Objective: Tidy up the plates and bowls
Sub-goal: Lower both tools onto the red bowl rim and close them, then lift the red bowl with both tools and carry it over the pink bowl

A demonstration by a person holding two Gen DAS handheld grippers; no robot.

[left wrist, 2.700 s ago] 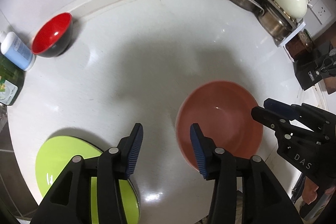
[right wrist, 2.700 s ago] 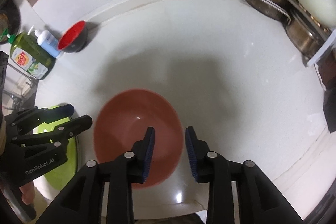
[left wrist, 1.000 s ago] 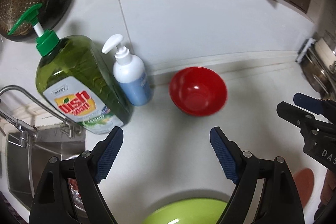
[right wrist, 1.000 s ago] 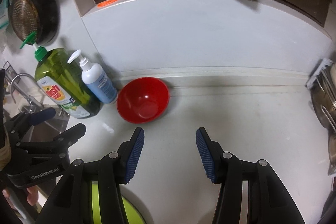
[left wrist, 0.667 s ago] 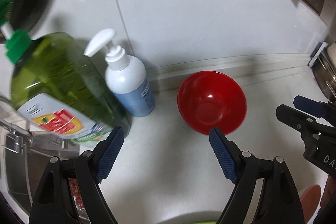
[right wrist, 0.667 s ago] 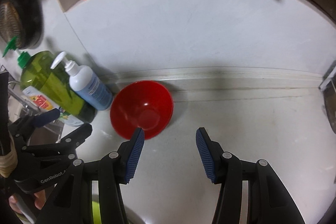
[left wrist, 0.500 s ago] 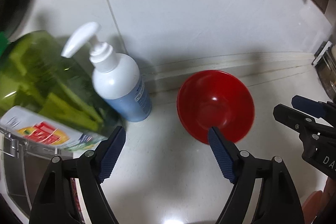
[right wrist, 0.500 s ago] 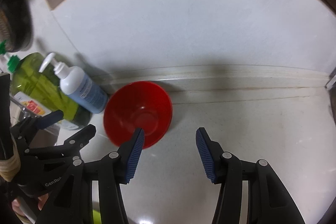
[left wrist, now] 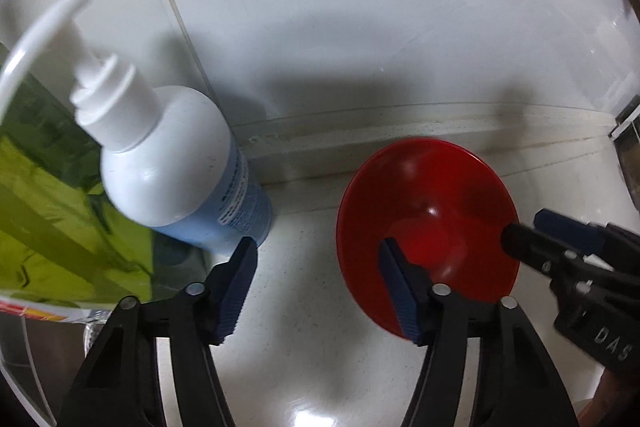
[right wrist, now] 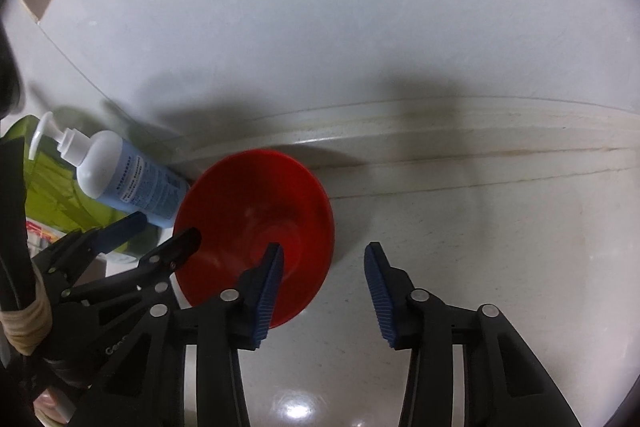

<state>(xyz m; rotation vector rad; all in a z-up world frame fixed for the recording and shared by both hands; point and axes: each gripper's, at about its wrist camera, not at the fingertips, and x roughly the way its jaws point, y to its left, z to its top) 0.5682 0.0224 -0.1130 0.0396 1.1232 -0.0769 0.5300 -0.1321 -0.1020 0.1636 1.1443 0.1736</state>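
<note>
My spread left gripper (left wrist: 316, 277) and spread right gripper (right wrist: 324, 275) straddle opposite rims of the red bowl (right wrist: 256, 223), which sits far-left against the wall beside the pump bottle (right wrist: 128, 179).

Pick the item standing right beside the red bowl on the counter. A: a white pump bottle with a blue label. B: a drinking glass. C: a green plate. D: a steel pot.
A: the white pump bottle stands just left of the red bowl by the wall, with a green soap bottle behind it.
</note>
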